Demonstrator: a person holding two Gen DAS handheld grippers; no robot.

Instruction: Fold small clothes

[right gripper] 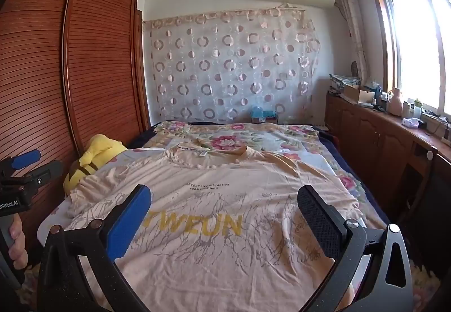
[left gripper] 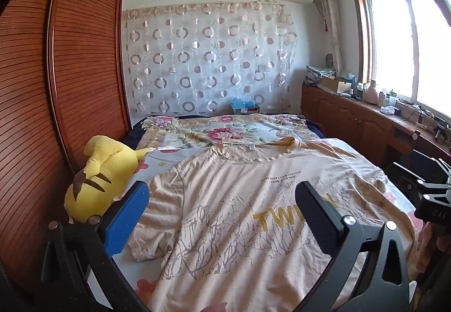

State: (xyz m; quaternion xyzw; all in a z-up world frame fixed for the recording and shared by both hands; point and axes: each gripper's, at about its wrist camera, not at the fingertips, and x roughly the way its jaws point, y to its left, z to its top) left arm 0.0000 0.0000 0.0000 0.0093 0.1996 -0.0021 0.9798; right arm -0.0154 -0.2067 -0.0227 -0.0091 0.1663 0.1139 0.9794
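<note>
Evidently the fold has not begun: the peach T-shirt point(right gripper: 225, 199) lies spread face-up on the bed point(right gripper: 282, 137), collar away. Both left tongs point(left gripper: 222, 204) and right tongs point(right gripper: 225, 210) hover agape, empty. Next, likely pinching a sleeve edge.

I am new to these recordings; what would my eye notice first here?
First, the cream T-shirt spread flat, print up, across the bed. Next, the yellow plush toy at the bed's left edge beside the slatted wardrobe. Both grippers, left gripper and right gripper, are over the shirt, fingers wide apart.
</note>
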